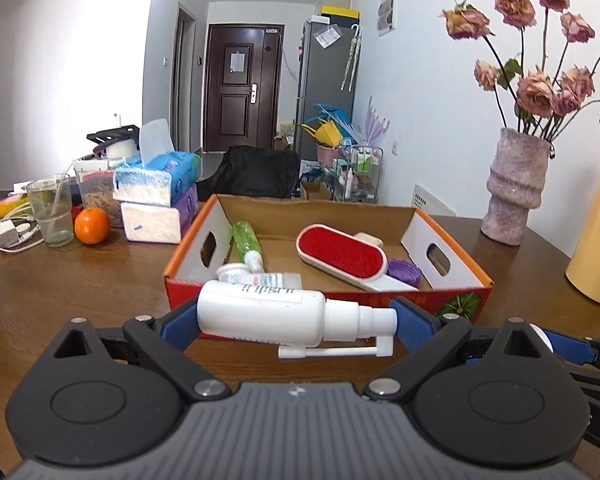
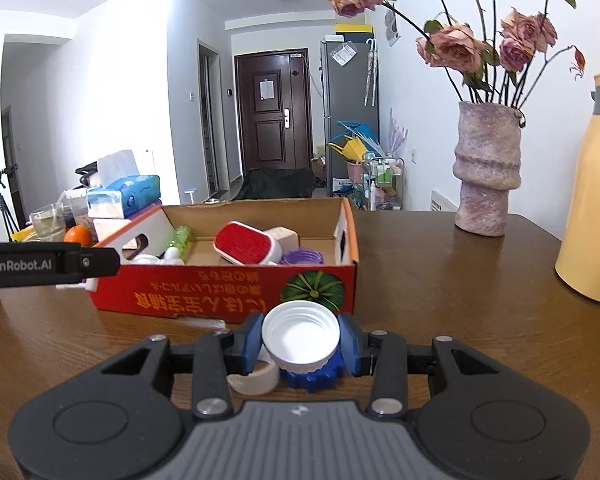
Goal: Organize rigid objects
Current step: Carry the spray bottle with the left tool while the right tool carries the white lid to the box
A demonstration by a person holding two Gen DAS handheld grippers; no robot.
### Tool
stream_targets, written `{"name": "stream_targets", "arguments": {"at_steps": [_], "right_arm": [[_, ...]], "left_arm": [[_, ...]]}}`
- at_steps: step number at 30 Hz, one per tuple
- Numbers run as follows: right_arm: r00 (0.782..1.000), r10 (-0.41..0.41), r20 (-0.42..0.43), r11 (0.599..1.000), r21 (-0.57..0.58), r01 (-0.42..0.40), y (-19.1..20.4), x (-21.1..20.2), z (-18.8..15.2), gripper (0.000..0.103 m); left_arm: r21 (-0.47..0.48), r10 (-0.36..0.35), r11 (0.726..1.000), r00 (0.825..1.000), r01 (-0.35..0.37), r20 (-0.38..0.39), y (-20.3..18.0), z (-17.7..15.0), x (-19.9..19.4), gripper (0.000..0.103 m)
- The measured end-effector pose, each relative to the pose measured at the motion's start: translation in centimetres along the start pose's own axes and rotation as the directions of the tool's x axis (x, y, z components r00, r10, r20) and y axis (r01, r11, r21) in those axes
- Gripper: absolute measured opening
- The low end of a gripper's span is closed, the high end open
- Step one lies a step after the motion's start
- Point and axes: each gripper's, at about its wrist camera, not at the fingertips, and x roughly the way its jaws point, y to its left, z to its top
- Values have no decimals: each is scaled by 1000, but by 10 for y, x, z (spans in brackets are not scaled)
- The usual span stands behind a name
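White spray bottle (image 1: 260,314) is lying sideways between the blue pads of our left gripper (image 1: 296,320), and we are clamping it end to end, base against one pad and nozzle against the other. We are holding it just in front of the near wall of a red cardboard box (image 1: 380,298), slightly above the wooden worktop (image 1: 60,288).

Inside the box we are seeing a green bottle (image 1: 246,240) leaning at the left, a small white bottle (image 1: 260,278) lying by the near wall, a red lint brush (image 1: 342,256) resting across the middle, and a purple lid (image 1: 404,270) at the right.

With our right gripper (image 2: 300,340) we are pinching a white bottle cap (image 2: 300,338), its open side facing the camera, the pads closed against its rim. Just beneath it a blue ridged cap (image 2: 314,376) and a white ring-shaped piece (image 2: 256,378) are sitting on the worktop, near the front of the box.

To the left of the box, tissue packs (image 1: 156,196), an orange (image 1: 92,225) and a glass cup (image 1: 52,210) are standing together. To the right, well apart from the box, a pink vase (image 1: 514,190) is holding dried roses (image 1: 540,88), and a yellow jug (image 1: 598,236) is standing at the edge.
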Motion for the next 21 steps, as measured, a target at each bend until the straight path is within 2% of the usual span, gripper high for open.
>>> {"name": "stream_targets", "arguments": {"at_steps": [21], "right_arm": [[997,17,70,1000,3,-17,33,27,44,39]], "left_arm": [[-62,17,998,999,-15,37,27,42,30,99]]}}
